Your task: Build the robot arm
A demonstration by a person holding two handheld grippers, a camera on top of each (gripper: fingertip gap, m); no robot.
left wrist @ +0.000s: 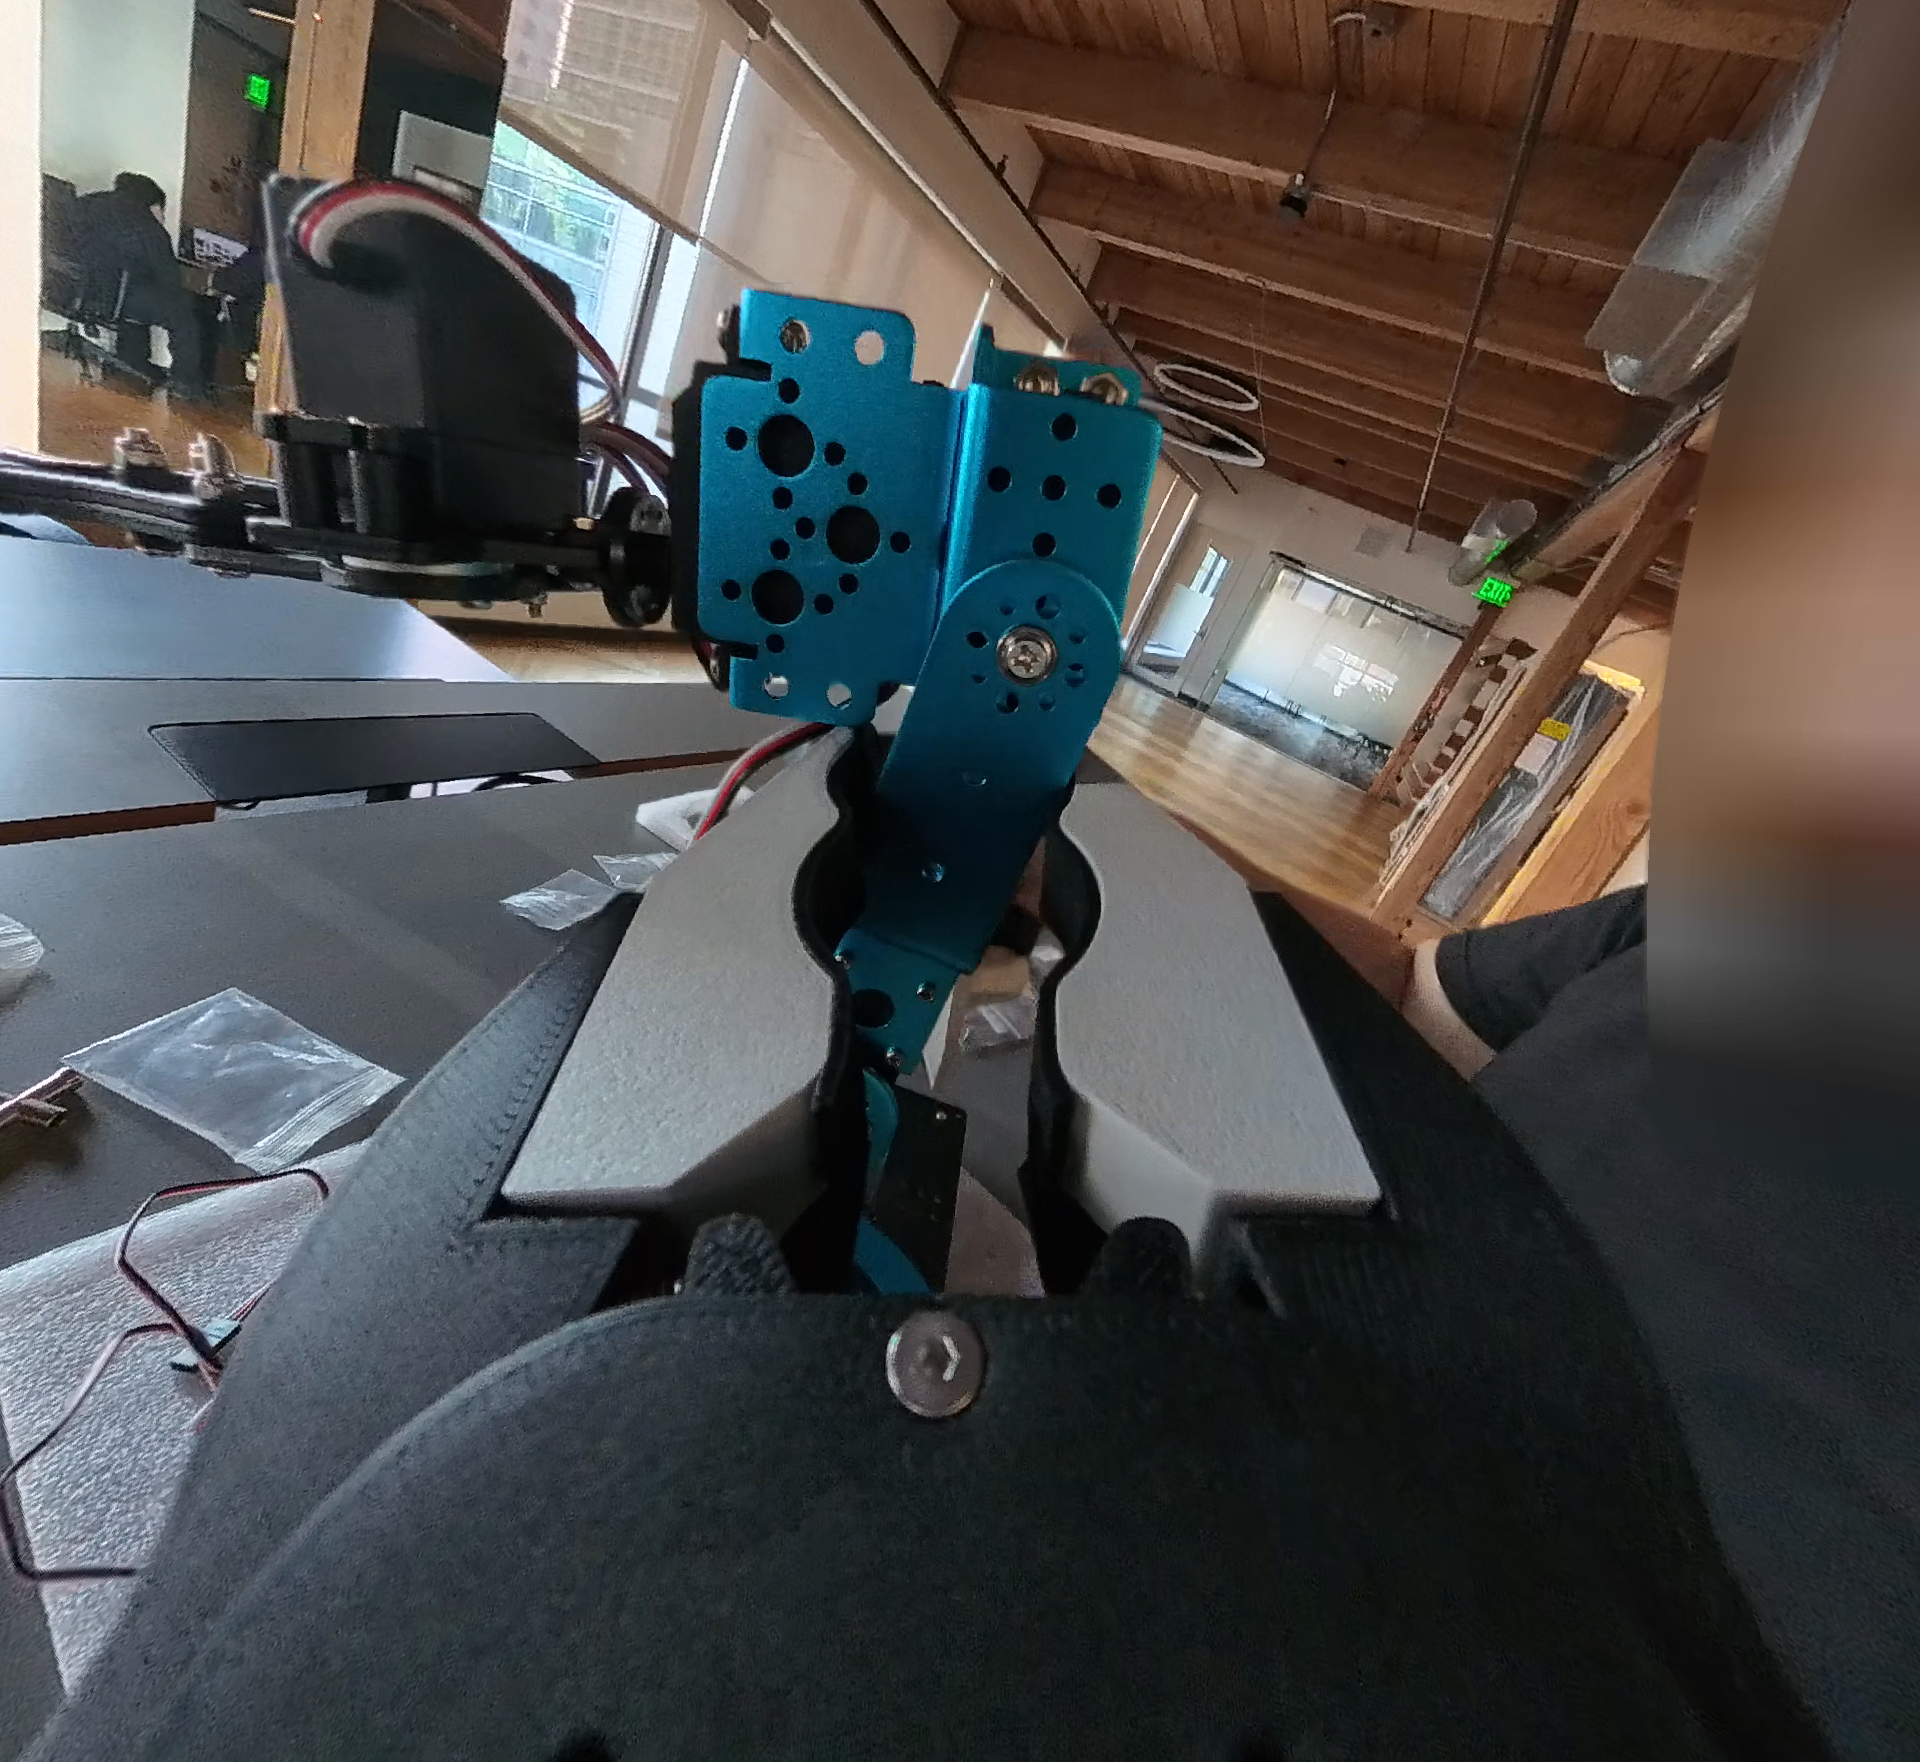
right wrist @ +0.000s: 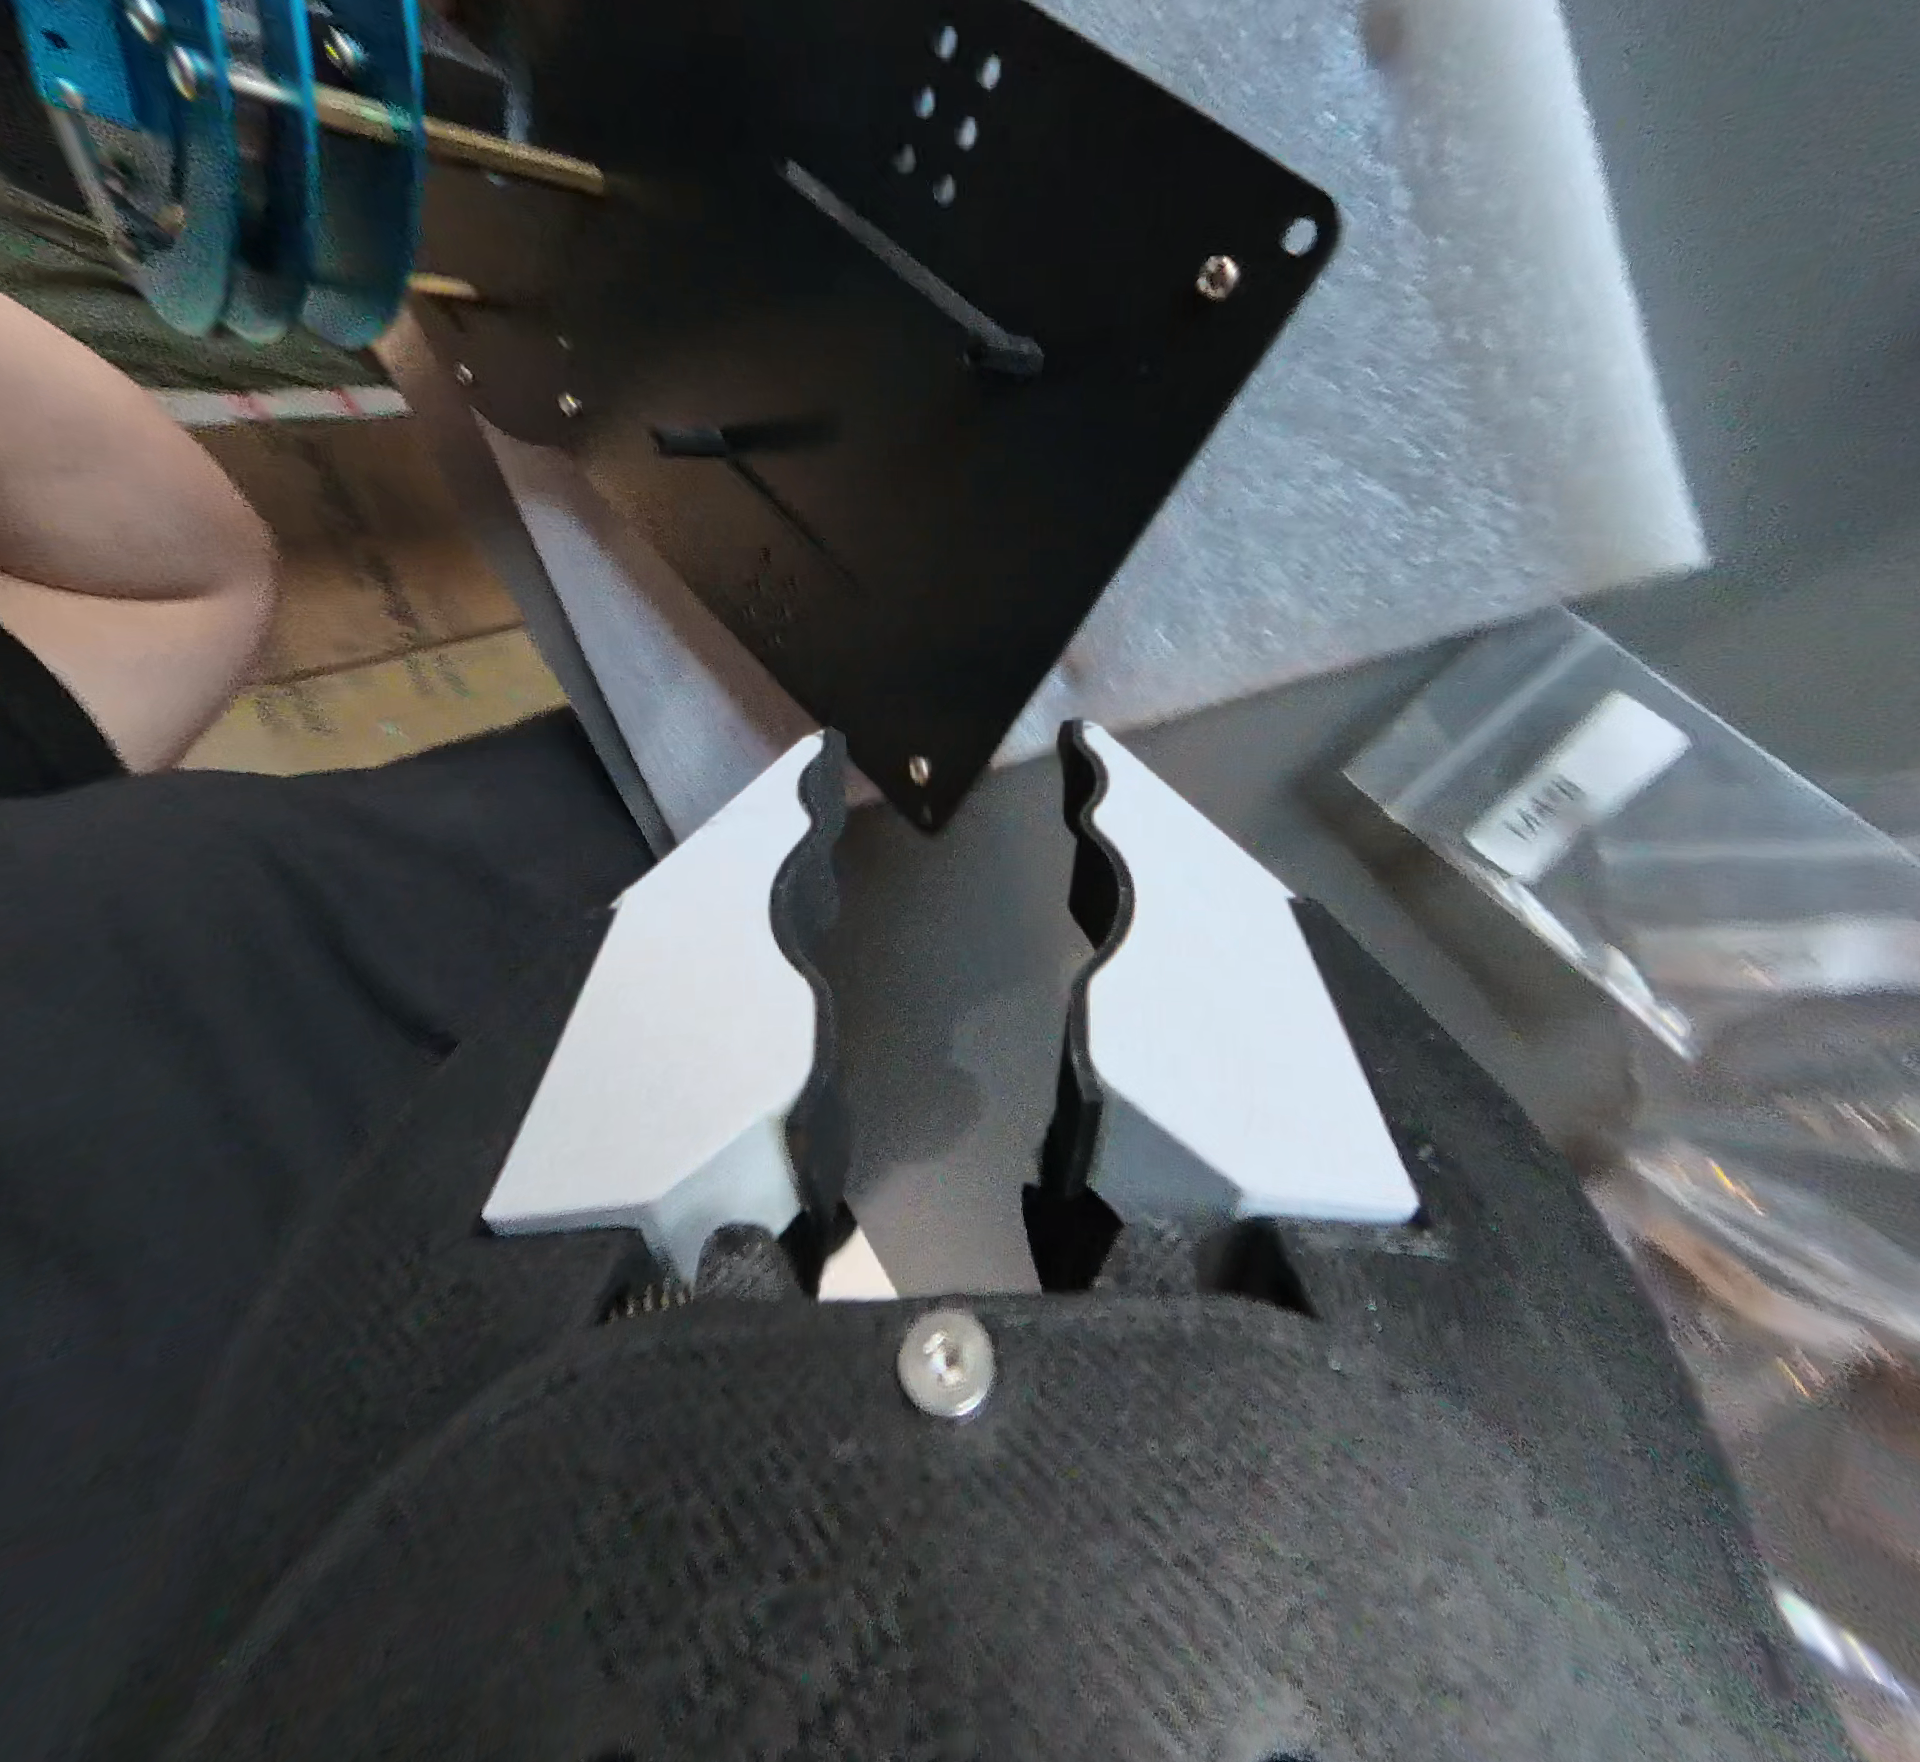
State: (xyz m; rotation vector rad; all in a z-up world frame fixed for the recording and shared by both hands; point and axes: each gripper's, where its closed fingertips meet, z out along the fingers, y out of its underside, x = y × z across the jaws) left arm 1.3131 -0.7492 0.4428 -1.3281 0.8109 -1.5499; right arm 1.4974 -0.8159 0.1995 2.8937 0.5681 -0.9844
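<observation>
My left gripper is shut on the blue metal bracket arm of a small robot-arm kit, gripping its lower link between the jaws. Above the jaws the arm carries perforated blue plates and a black servo with red, white and black wires. My right gripper is open and empty. Its fingertips stand just below the corner of the kit's black base plate, which is tilted up off the table. Blue discs of the same kit show at the upper left of the right wrist view.
A white foam sheet lies behind the black plate. Clear plastic bags lie to the right, and more small bags and a loose red-black wire lie on the dark table. A person's arm is on the left. Tip to tip, the grippers are about 30 centimetres apart.
</observation>
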